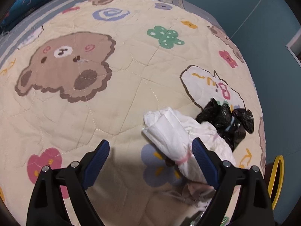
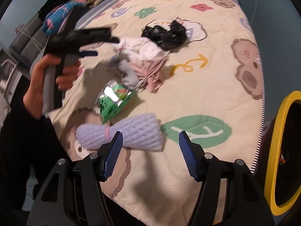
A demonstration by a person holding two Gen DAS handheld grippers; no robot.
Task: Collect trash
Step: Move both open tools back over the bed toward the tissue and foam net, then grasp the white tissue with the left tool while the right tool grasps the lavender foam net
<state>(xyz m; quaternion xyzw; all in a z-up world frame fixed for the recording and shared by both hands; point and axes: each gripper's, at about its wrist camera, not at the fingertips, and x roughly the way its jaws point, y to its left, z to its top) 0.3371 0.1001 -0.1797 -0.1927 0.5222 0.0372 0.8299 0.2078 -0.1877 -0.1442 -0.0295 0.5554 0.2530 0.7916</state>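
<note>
On the bear-print quilt [image 1: 116, 98] lies a white paper bundle [image 1: 169, 139] tied with a pink band, and a crumpled black bag [image 1: 225, 120] sits just behind it. My left gripper [image 1: 150, 146] hangs open above the quilt, with the white bundle close to its right finger; the pads do not press it. In the right wrist view a lavender foam-net roll [image 2: 131, 137] lies partly behind the left finger of my open right gripper [image 2: 150, 137]. A green wrapper [image 2: 114, 101] lies beyond it, then the white and pink bundle [image 2: 143, 56] and the black bag [image 2: 165, 33].
A yellow-rimmed bin [image 2: 280, 150] stands beside the bed's right edge; its rim also shows as the yellow ring [image 1: 276, 177]. A hand [image 2: 43, 79] holds the left gripper [image 2: 105, 46] over the bed. Folded bedding and a blue patterned pillow [image 2: 58, 18] lie at the head.
</note>
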